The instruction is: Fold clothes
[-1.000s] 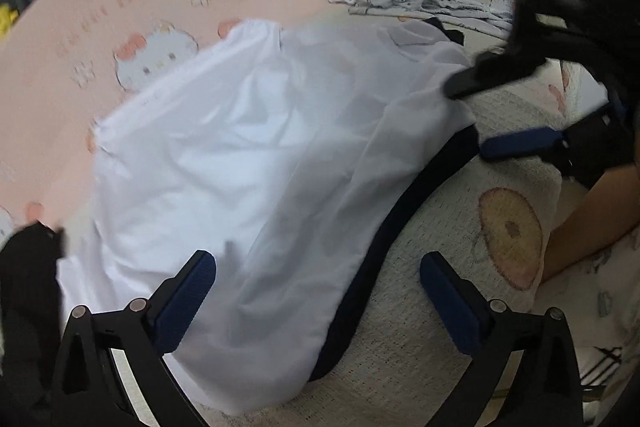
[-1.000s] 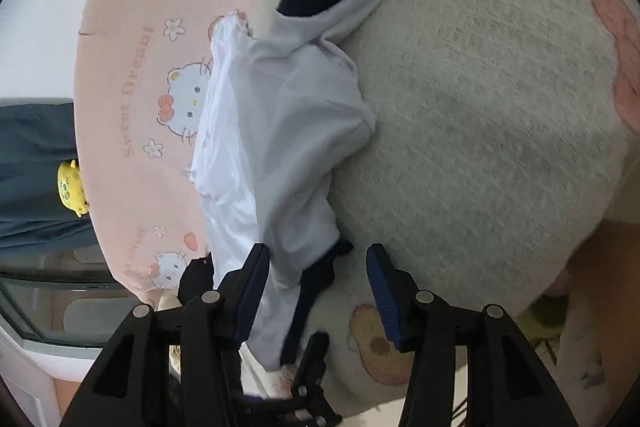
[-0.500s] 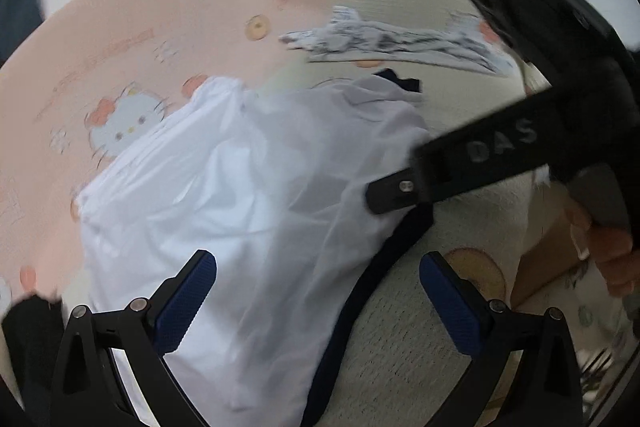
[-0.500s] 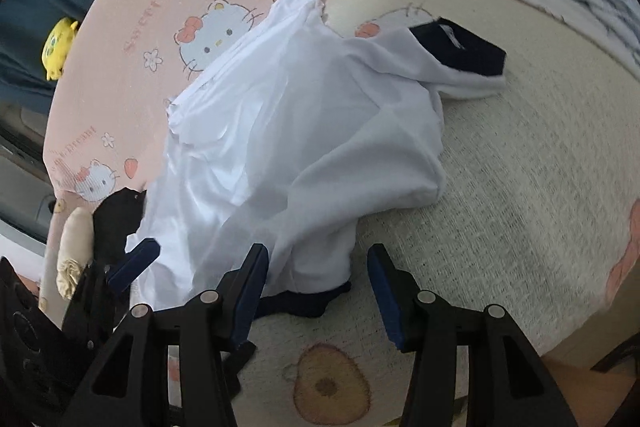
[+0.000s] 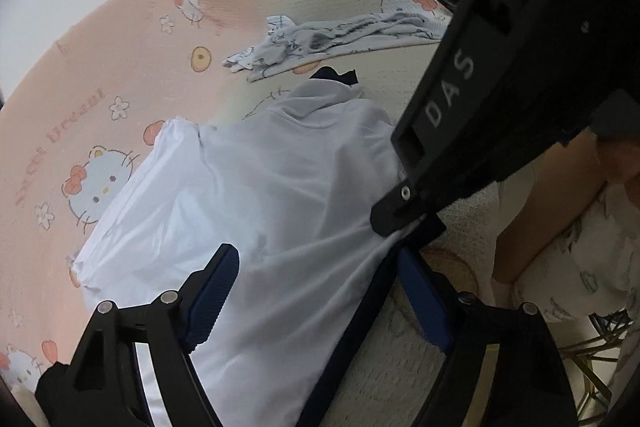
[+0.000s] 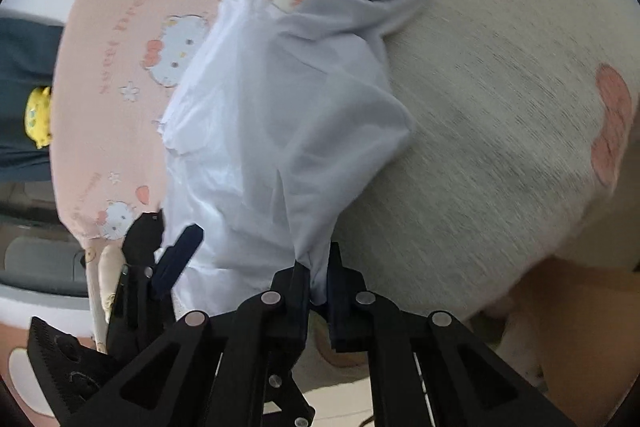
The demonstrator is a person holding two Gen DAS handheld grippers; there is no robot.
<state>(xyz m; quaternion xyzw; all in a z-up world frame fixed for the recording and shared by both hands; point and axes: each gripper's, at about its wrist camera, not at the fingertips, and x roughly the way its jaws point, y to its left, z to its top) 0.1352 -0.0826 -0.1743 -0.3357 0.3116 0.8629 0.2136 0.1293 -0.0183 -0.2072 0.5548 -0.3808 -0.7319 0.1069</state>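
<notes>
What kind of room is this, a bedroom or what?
Probably a bedroom: the white shirt lies on a bed whose pink cartoon-cat sheet reads "Sweet Dream", with a cream blanket over it and more clothes beyond.

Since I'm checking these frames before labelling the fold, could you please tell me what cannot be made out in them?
- Left wrist view: the right gripper covers the right side of the white shirt.
- Left wrist view: the shirt's lower hem is cut off by the bottom edge and the left gripper.
- Right wrist view: the pinched bit of shirt is hidden inside the closed gripper.
- Right wrist view: the cream blanket is motion-blurred.
</notes>
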